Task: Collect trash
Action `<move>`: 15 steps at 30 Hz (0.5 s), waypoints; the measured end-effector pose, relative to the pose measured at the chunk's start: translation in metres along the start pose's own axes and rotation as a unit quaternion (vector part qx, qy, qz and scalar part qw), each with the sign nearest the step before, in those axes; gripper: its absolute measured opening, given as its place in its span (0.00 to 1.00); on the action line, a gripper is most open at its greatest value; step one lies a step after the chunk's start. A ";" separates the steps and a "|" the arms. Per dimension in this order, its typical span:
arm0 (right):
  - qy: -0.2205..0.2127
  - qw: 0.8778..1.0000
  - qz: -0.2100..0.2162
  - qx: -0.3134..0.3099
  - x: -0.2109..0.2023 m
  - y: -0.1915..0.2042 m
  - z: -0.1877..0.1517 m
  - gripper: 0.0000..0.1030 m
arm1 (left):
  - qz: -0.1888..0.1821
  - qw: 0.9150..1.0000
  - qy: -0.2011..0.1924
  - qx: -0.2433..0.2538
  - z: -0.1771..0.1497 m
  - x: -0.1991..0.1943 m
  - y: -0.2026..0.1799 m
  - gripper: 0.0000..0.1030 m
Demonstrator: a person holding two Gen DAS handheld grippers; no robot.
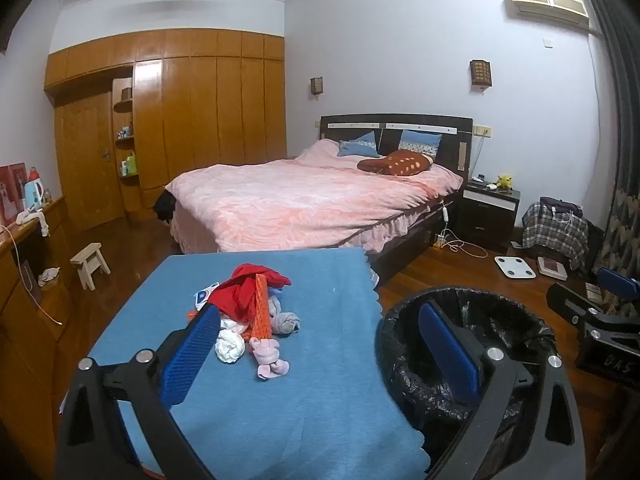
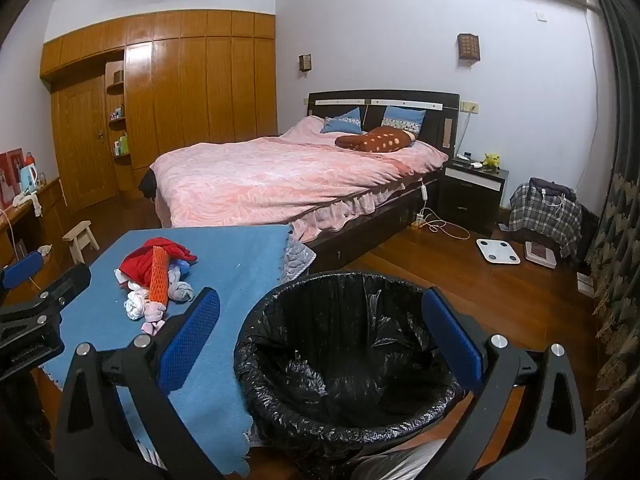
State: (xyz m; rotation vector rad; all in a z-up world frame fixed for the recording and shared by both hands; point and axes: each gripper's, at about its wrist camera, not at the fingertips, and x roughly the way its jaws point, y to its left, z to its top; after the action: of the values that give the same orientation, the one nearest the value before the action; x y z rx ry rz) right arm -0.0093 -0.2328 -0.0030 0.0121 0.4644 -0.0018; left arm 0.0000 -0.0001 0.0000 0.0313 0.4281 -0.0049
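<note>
Blue-padded and spread wide with nothing between them, our left gripper (image 1: 320, 344) and right gripper (image 2: 324, 340) hover short of the trash pile (image 1: 252, 320), nearer the left, orange mesh sleeve (image 1: 262, 308) lengthwise away, bin (image 2: 344, 340) rightward.

Clearly a lived-in home bedroom: double bed (image 1: 304, 200) under a pink quilt, built-in wooden wardrobe (image 1: 200, 100) along the far wall, dark nightstand (image 1: 486, 208), wall-mounted air conditioner (image 1: 548, 4), polished wood floor (image 2: 480, 288).
</note>
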 end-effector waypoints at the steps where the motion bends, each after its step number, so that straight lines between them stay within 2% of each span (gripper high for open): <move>1: 0.001 1.000 0.000 0.000 0.000 0.000 0.000 0.95 | 0.001 1.000 0.000 0.000 0.000 0.000 0.000 0.94; 15: 0.002 1.000 0.000 -0.001 0.001 0.001 -0.001 0.95 | 0.001 1.000 -0.002 0.002 0.000 -0.001 0.002 0.94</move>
State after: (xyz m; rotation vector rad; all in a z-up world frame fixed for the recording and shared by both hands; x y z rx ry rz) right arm -0.0089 -0.2316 -0.0042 0.0102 0.4683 -0.0019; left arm -0.0010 0.0022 0.0006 0.0348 0.4232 -0.0039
